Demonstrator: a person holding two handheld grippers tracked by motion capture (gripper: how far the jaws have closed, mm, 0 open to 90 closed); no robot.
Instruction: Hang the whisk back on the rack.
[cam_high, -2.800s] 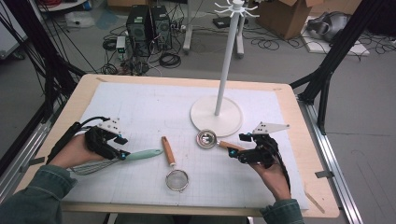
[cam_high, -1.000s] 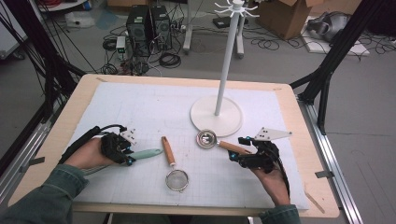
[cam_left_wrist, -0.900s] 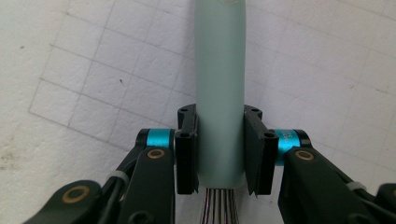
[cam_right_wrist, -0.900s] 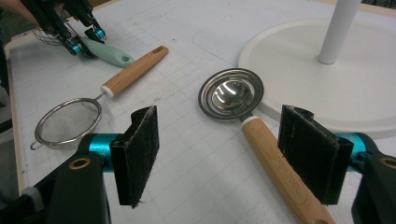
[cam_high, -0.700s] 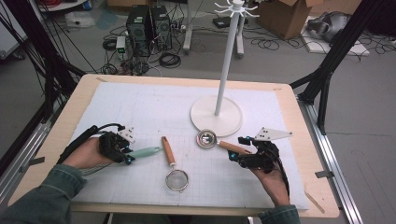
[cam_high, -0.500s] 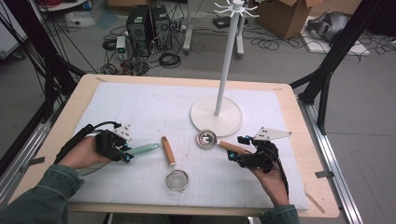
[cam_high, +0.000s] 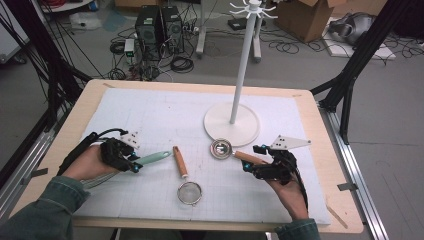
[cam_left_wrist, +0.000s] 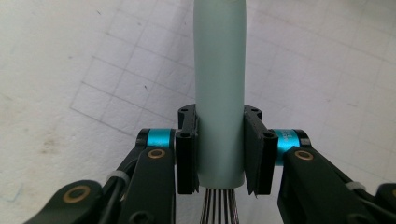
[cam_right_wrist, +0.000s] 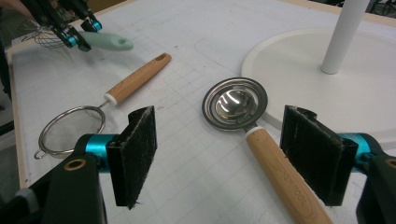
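So the left gripper (cam_high: 134, 161) is clamped on the mint green handle of a whisk (cam_left_wrist: 219, 88), both pads squeezing it just above where the wires come out, down at the left side of the white gridded mat (cam_high: 165, 115). The right gripper (cam_right_wrist: 224, 154) has its jaws spread wide, gripping nothing, with the wooden handle of a little metal egg separator (cam_right_wrist: 236, 105) lying between them on the mat. A small strainer (cam_high: 189, 192) sits in between, and the white stand (cam_high: 232, 124) is just behind.
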